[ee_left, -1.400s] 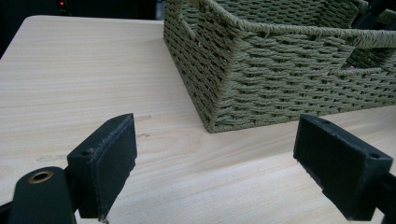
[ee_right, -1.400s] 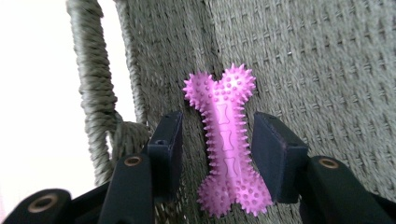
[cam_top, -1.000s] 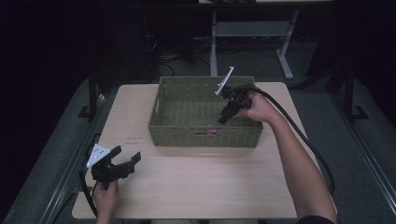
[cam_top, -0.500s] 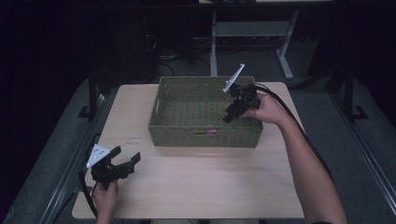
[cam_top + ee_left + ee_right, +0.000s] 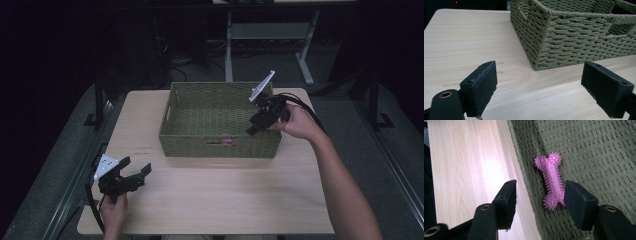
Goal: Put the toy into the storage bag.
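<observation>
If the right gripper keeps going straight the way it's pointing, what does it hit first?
Most likely the pink spiky bone toy lying on the woven basket's floor, close to its near wall. The right gripper points down at it with jaws open. Depth is unclear.

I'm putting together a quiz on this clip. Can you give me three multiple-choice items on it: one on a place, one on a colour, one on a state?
1. Where does the spiky bone toy lie?
A. inside the woven basket
B. on the bare table
C. on the floor

2. What colour is the toy?
A. yellow
B. pink
C. blue

3. How do the jaws of the right hand-held gripper stand?
A. shut on the toy
B. shut on the basket rim
C. open above the toy

Answers: 1 A, it rests on the basket's woven bottom by the wall; 2 B, the right gripper view shows it pink; 3 C, both jaws stand apart with the toy between and beyond them.
</observation>
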Motion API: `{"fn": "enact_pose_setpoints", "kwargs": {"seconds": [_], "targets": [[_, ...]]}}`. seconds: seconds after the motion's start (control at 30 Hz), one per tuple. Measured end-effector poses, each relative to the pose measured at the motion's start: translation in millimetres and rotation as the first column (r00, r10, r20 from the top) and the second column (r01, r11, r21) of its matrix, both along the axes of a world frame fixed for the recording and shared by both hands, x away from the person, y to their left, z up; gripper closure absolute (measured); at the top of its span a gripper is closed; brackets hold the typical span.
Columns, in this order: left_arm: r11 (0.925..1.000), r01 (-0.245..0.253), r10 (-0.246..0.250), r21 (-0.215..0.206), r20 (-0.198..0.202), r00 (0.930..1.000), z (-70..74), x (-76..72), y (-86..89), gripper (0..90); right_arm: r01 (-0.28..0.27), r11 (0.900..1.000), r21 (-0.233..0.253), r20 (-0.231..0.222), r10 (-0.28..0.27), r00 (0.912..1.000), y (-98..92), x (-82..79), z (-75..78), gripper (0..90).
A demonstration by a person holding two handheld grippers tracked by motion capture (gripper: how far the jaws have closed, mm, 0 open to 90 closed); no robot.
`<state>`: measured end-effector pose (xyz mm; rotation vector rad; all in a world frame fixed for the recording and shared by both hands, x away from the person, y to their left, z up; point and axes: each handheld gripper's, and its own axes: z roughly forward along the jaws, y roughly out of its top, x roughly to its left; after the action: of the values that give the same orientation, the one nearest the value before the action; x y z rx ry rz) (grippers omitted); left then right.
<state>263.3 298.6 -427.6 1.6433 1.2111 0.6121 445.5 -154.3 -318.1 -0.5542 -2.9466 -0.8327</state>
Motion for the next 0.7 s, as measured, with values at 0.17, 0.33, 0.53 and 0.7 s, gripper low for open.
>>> {"fn": "enact_pose_setpoints", "kwargs": {"seconds": [0.17,0.33,0.53,0.7], "targets": [[1.0,-0.001,0.001,0.002,0.001,1.0,0.1,-0.2,-0.2,12.8,0.006,1.0,0.004,0.003,-0.006,1.0,-7.7,-8.4,-1.9,41.2],[1.0,0.001,-0.001,0.004,-0.002,1.0,-0.1,0.0,-1.5,12.8,0.014,1.0,0.019,0.003,-0.014,0.9999,-15.9,-17.3,-4.2,41.1],[1.0,0.002,-0.002,0.007,-0.001,1.0,-0.1,-0.1,-2.0,12.8,0.018,1.0,0.026,0.016,-0.018,0.9997,-24.3,-28.1,-6.3,40.5],[1.0,0.0,0.0,0.007,-0.001,1.0,0.0,-0.4,-1.0,12.8,0.022,0.999,0.031,0.016,-0.023,0.9996,-31.6,-35.6,-7.4,40.0]]}}
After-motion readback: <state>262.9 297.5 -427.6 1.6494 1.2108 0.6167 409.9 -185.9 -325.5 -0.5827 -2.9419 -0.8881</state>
